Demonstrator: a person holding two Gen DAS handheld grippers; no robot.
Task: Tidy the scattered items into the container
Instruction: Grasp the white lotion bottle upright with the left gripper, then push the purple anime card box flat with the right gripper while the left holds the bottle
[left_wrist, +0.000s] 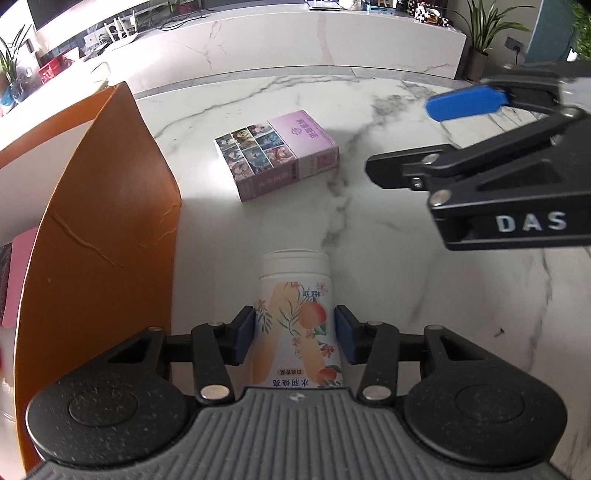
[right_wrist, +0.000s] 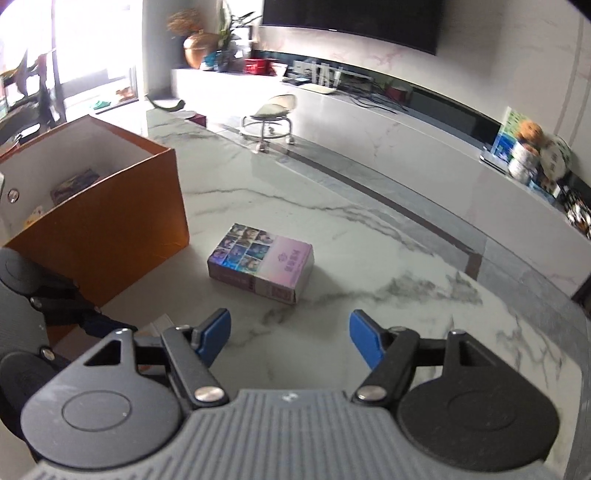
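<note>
Left claw (left_wrist: 295, 334): your blue pads (left_wrist: 244, 334) press both sides of the white bottle (left_wrist: 295, 314) with the peach print; it is clamped on it, cap pointing away from you
Right claw (right_wrist: 290, 341): jaws spread wide with nothing between them, hovering over the counter (right_wrist: 369, 266)
Card box (right_wrist: 260, 267): the purple box lies flat on the counter, ahead of your right claw and apart from the container
Container (right_wrist: 110, 225): the orange box stands open on the counter to your left; a dark patterned item (right_wrist: 75, 184) lies inside, other contents too unclear to name
</note>
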